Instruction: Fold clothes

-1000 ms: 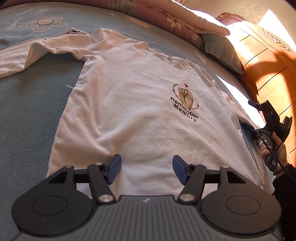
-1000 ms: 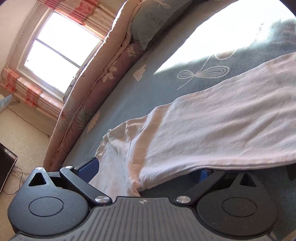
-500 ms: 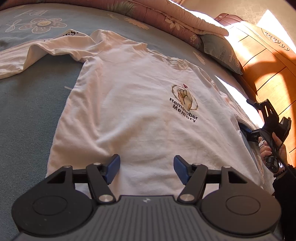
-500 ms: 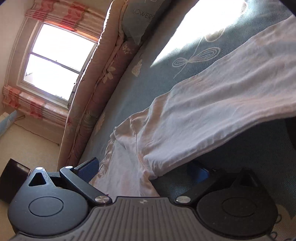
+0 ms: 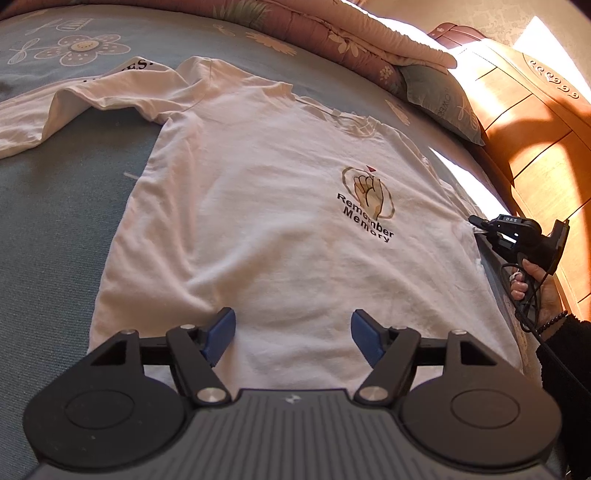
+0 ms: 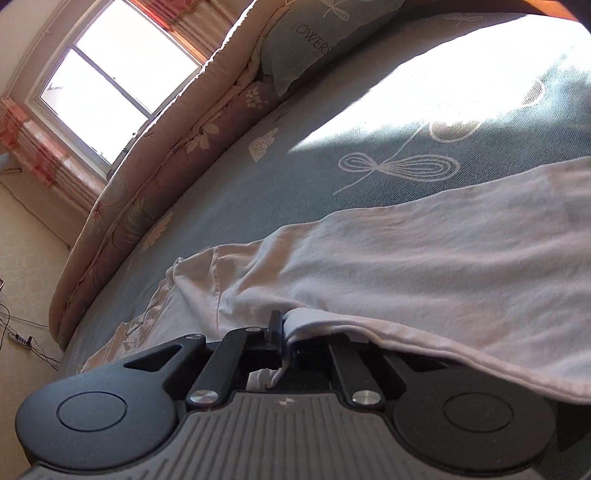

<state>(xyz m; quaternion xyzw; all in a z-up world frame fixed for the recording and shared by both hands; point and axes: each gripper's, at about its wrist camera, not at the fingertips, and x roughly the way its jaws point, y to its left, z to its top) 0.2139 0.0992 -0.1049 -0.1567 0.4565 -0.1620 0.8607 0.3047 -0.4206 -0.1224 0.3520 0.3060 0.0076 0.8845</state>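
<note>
A white long-sleeved T-shirt (image 5: 266, 221) with a "Remember Memory" print lies flat, front up, on the blue bedspread (image 5: 48, 229). Its left sleeve stretches away to the far left. My left gripper (image 5: 291, 328) is open and empty, hovering over the shirt's hem. My right gripper (image 5: 476, 225) is at the shirt's right edge near the armpit. In the right wrist view the right gripper (image 6: 286, 332) is shut on a pinch of the shirt's (image 6: 424, 266) edge, where the right sleeve meets the body.
A rolled floral quilt (image 5: 332, 33) and a pillow (image 5: 443, 99) lie along the far side of the bed. A wooden headboard (image 5: 535, 122) stands at the right. In the right wrist view a window (image 6: 114, 81) and the floor (image 6: 22, 266) lie beyond the bed's edge.
My right gripper has closed on the shirt's edge by the right armpit; it was open around the cloth before. My left gripper has stayed open over the hem.
</note>
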